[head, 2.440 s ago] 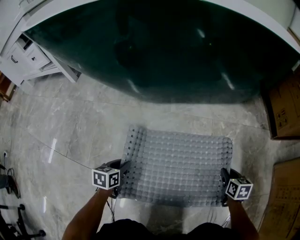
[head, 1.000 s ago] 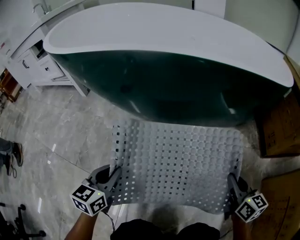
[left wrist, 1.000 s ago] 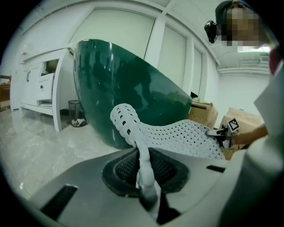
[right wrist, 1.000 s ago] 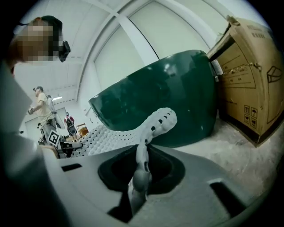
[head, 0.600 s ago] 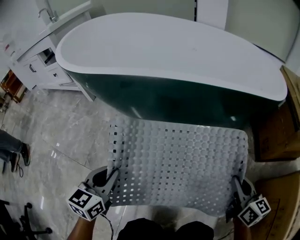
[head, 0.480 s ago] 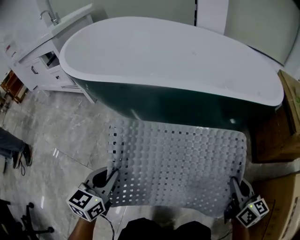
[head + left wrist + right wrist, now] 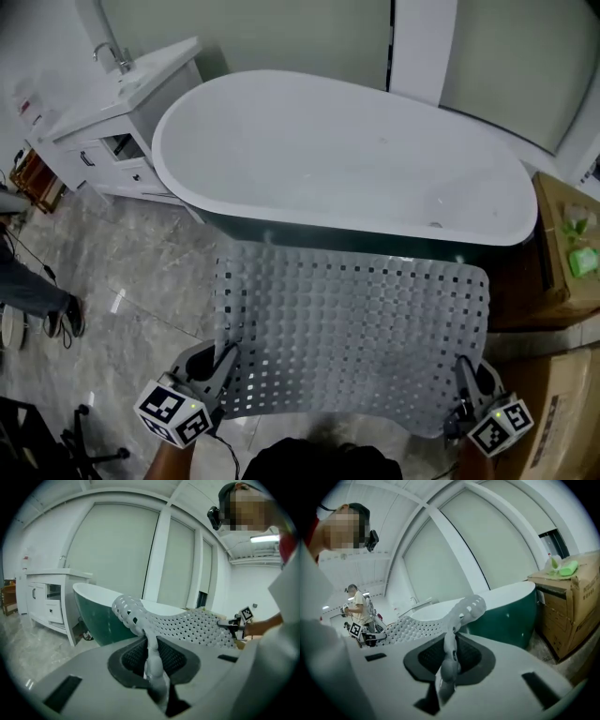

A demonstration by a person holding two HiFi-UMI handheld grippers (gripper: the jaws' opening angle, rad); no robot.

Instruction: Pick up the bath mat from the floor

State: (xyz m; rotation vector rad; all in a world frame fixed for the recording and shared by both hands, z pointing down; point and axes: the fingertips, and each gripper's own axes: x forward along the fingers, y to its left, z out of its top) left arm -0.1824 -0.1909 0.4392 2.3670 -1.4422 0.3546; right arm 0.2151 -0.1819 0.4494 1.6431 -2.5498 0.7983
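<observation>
The bath mat [image 7: 352, 337] is off the floor [image 7: 122, 272], stretched nearly flat in the air between the two tongs, in front of the bathtub [image 7: 328, 141]. Its far edge overlaps the tub's near rim in the head view.

The left gripper [image 7: 225, 361] is clamped on the mat's near left corner. Its own view shows the jaws closed tight on a pinched fold of the perforated sheet. The right gripper [image 7: 462, 375] grips the near right corner the same way, its jaws pressed on the mat's edge.

The tub is white inside and dark green outside, and its basin shows a small fitting near the right end. At the right stands a cardboard box [image 7: 558, 234] with green things [image 7: 577, 258] lying on its closed top. At the far left a white cabinet [image 7: 112, 122] has one open compartment, and I cannot tell what is in it.
</observation>
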